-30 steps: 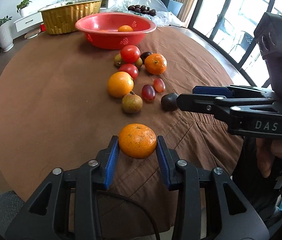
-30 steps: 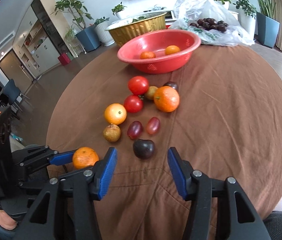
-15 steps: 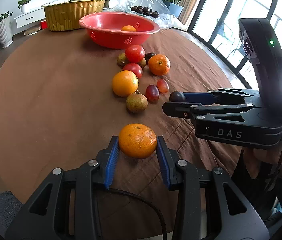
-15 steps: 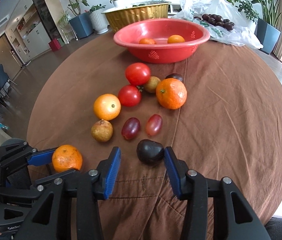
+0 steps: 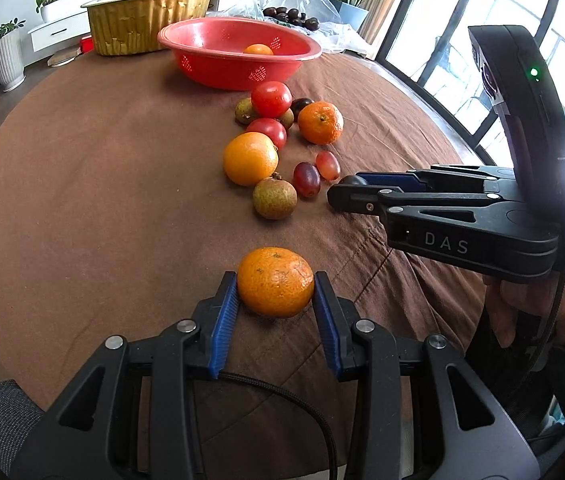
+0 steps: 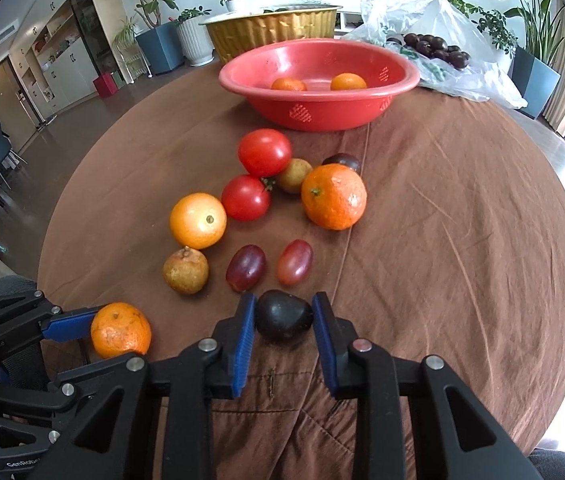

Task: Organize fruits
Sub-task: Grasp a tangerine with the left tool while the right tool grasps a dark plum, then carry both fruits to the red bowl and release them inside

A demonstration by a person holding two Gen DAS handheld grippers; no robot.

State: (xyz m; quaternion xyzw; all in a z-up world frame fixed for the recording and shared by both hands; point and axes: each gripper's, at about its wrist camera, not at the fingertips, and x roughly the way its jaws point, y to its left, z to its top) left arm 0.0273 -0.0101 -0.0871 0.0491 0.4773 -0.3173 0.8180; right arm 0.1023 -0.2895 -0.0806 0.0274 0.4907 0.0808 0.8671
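Observation:
My left gripper [image 5: 275, 278] is shut on a small mandarin [image 5: 275, 282] that rests on the brown tablecloth near the front edge. Seen from the right wrist, the same mandarin [image 6: 121, 330] sits at lower left. My right gripper [image 6: 284, 308] is closing its jaws around a dark plum [image 6: 282, 320], and both blue pads touch its sides. In the left wrist view the right gripper [image 5: 342, 192] reaches in from the right and the plum [image 5: 352, 180] barely shows. The red bowl [image 6: 318, 116] at the back holds two mandarins [image 6: 288, 85].
Between the grippers and the bowl lie two tomatoes [image 6: 264, 152], two oranges [image 6: 333, 196], two red grapes [image 6: 245, 268], brownish round fruits [image 6: 185, 270] and another dark plum [image 6: 341, 161]. A gold foil tray [image 6: 270, 32] and a plastic bag of dark fruit [image 6: 434, 48] stand behind.
The right gripper came forward and down over the dark plum and its jaws narrowed onto it. The left gripper stayed put, holding the mandarin.

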